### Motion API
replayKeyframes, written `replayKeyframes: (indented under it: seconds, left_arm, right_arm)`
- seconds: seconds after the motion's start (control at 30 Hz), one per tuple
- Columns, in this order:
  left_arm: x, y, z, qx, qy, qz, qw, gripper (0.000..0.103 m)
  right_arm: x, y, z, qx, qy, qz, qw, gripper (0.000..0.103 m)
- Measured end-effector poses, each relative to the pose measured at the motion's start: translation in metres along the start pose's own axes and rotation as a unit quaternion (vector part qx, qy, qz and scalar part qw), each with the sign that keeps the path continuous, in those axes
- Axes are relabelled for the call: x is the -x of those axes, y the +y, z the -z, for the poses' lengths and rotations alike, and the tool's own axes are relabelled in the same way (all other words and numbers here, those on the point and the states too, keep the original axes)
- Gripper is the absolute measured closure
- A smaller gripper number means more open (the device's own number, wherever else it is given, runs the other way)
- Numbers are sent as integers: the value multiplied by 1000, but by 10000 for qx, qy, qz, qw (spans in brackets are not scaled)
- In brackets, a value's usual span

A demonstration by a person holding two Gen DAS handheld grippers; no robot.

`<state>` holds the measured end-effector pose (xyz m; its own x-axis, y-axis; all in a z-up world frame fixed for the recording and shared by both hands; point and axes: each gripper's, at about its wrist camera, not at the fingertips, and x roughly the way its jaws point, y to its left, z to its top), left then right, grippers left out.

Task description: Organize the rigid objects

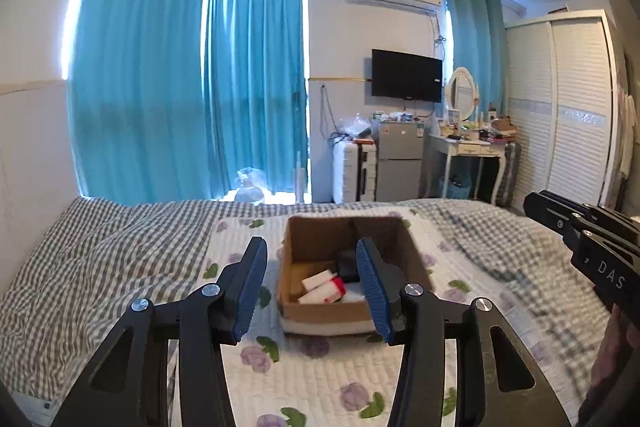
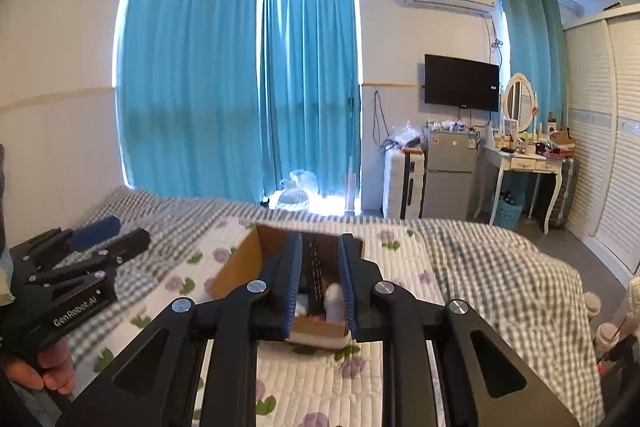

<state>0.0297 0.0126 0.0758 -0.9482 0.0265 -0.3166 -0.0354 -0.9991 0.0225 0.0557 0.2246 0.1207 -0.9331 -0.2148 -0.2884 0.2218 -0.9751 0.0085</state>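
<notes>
An open cardboard box (image 1: pixel 320 231) (image 2: pixel 232 271) sits on the floral quilt in the middle of the bed. In it lie white packets with red marks (image 1: pixel 320 287), a dark item (image 1: pixel 347 265) and a white bottle (image 2: pixel 334 301). My left gripper (image 1: pixel 311 243) (image 2: pixel 116 233) hovers just short of the box, open and empty. My right gripper (image 2: pixel 321 238) (image 1: pixel 538 201) is over the box's near side, its blue pads close together on a flat black object with rows of dots (image 2: pixel 316 267).
The bed has a grey checked cover (image 1: pixel 100 251) around the quilt (image 1: pixel 320 379). Beyond its far edge stand a white suitcase (image 1: pixel 354 167), a small fridge (image 1: pixel 400 155), a dressing table (image 1: pixel 472 147) and a wardrobe (image 1: pixel 560 99). Bottles (image 2: pixel 604 339) stand at the bed's right side.
</notes>
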Motion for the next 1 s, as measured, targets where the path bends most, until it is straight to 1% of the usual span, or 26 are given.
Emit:
replayKeyframes:
  seconds: [0.03, 0.07, 0.1, 0.13, 0.17, 0.23, 0.3, 0.33, 0.37, 0.4, 0.43, 0.47, 0.5, 0.53, 0.57, 0.73, 0.77, 1.0]
  left_arm:
    - [-2, 0, 9, -16, 30, -16, 10000, 54]
    - [-3, -1, 17, -38, 78, -38, 10000, 53]
    - [-5, -2, 25, -58, 136, -36, 9999, 51]
    - [-8, -3, 34, -86, 193, 26, 9998, 45]
    - [-9, -5, 40, -128, 202, 46, 9997, 41]
    - [-11, -9, 47, -215, 212, -12, 9995, 40]
    - [-13, -10, 48, -210, 320, -48, 9993, 35]
    - [-15, -10, 48, -158, 364, -61, 9992, 27]
    - [-12, -8, 50, -113, 340, -58, 9993, 20]
    - [-10, -7, 50, -59, 290, -59, 9995, 16]
    - [-7, -6, 49, 6, 227, -76, 9997, 7]
    - [-7, -4, 49, 36, 198, -85, 9998, 2]
    - [-6, -2, 48, 66, 151, -105, 9998, 0]
    - [-3, -2, 47, 88, 91, -140, 9998, 0]
    - [-2, 0, 47, 89, 83, -155, 9998, 0]
    - [-1, 2, 44, 31, 104, -265, 9996, 0]
    - [0, 3, 44, 37, 94, -274, 9996, 0]
    - [3, 3, 43, 27, 83, -281, 9996, 0]
  right_arm:
    - [-4, 0, 9, 11, 5, 45, 10000, 83]
    - [-8, -1, 19, -23, 51, 77, 10000, 74]
    - [-16, -3, 31, -126, 163, 105, 9997, 67]
    - [-20, -5, 40, -241, 224, 129, 9994, 53]
    - [-23, -8, 47, -318, 254, 135, 9991, 48]
    - [-29, -11, 60, -386, 306, 118, 9987, 48]
    - [-35, -11, 67, -309, 468, 224, 9982, 48]
    - [-37, -12, 69, -286, 520, 282, 9978, 46]
    - [-37, -13, 70, -320, 515, 326, 9976, 37]
    - [-38, -17, 69, -379, 492, 325, 9975, 31]
    - [-37, -19, 69, -441, 465, 321, 9974, 23]
    - [-37, -20, 69, -474, 425, 322, 9974, 22]
    - [-37, -22, 67, -476, 404, 342, 9975, 21]
    - [-36, -22, 66, -470, 399, 382, 9974, 17]
    - [-35, -22, 66, -464, 401, 425, 9972, 13]
    - [-32, -18, 66, -379, 306, 521, 9975, 1]
    - [-32, -17, 66, -334, 290, 547, 9975, 0]
    - [-30, -15, 64, -252, 239, 658, 9972, 0]
